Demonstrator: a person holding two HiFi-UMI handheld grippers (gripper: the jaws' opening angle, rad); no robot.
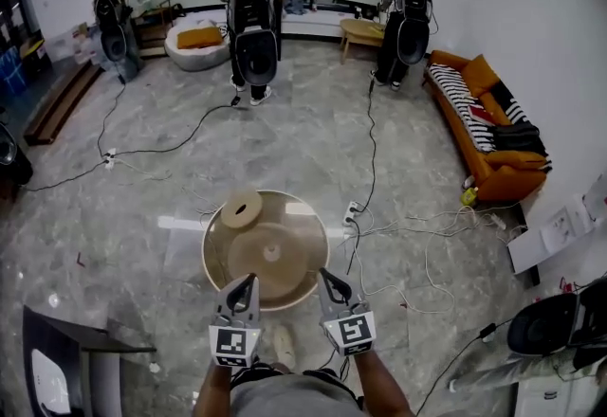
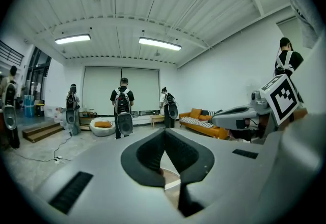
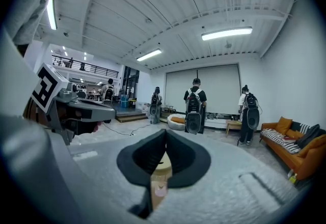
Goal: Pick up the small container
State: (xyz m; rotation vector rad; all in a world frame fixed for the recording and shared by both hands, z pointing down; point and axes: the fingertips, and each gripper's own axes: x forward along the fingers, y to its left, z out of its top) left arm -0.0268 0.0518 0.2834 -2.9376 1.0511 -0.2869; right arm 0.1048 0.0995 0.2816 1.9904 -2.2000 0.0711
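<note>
Left gripper [image 1: 244, 282] and right gripper [image 1: 328, 277] both closed, empty. Small container [image 1: 242, 208] at table's [image 1: 305, 259] 11 o'clock; unopened, I'd likely knock it off.

Table [image 1: 220, 263]: near rim hidden behind left gripper [image 1: 248, 281] and right gripper [image 1: 325, 275], only a sliver between jaws in either gripper view | forearms [image 1: 384, 391]: cut by bottom edge | tan disc [image 1: 242, 208]: kind too small to tell | dark furniture [image 1: 57, 339]: cut off lower left

2 grippers [image 1: 248, 281] [image 1: 327, 275], 1 sofa [image 1: 486, 133]
</note>
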